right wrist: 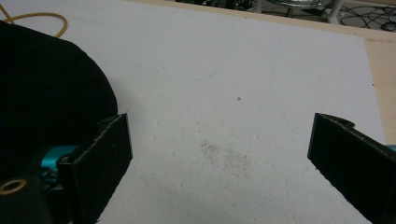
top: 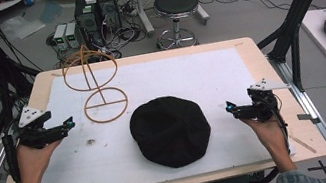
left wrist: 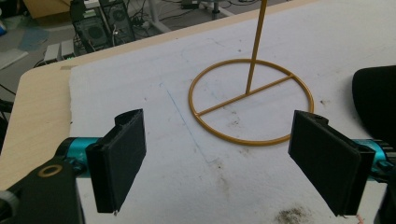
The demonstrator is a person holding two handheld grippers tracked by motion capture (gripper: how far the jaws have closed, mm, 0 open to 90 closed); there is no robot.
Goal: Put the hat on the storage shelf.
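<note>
Two things lie on the white sheet point(top: 208, 71) that covers the desk point(top: 249, 46), and we take the black cap point(top: 170, 131) as our landmark. It lies flat, crown up, near the middle of the sheet toward the person's edge. Behind the cap and to its left stands the yellow wire stand point(top: 99, 85): a ring base with a crossbar flat on the sheet, a thin upright post, and a rounded wire frame on top. The base ring sits near the cap's rim but apart from it.

We see the left hand-held gripper point(top: 69, 123) well to the left of the cap, held in the person's left hand point(top: 35, 154) just above the sheet and pointing toward the cap. In the left gripper view its jaws stand wide apart with nothing between them; the stand's ring base point(left wrist: 251, 101) lies on the sheet beyond them, and the cap's edge point(left wrist: 376, 98) shows at the right.

The right hand-held gripper point(top: 230, 107) sits to the right of the cap, near it but not touching, in the right hand point(top: 270, 133). Its jaws are also spread wide and hold nothing; in the right gripper view the cap point(right wrist: 46, 93) lies just beyond the left jaw.

Behind the desk, beyond the cap, a black stool point(top: 176, 5) stands on the floor.
</note>
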